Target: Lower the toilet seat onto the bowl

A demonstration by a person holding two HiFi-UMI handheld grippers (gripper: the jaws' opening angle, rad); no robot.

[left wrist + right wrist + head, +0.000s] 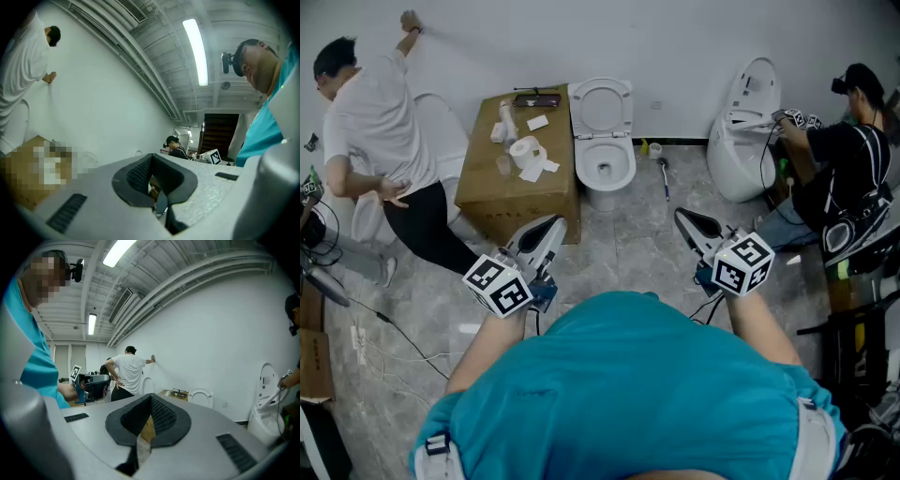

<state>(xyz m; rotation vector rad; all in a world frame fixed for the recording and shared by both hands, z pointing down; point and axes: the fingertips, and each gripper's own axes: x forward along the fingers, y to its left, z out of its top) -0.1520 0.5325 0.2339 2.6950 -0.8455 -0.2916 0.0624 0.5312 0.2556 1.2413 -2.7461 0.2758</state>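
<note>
The toilet seat (601, 95) stands upright against the wall, above the open bowl (603, 166), and it is well apart from both tongs. The left tongs (549, 228) and right tongs (687, 221) are each closed tight with nothing in them, held out over the floor in front of the person. I'd say the main risk is the seat slamming. Closed tips can only nudge its rim, and once past balance it would drop freely onto the porcelain. A smooth plastic edge could also slip off a shut tip. The cardboard box (517, 187) sits just beside the bowl and crowds any reach from the left.
</note>
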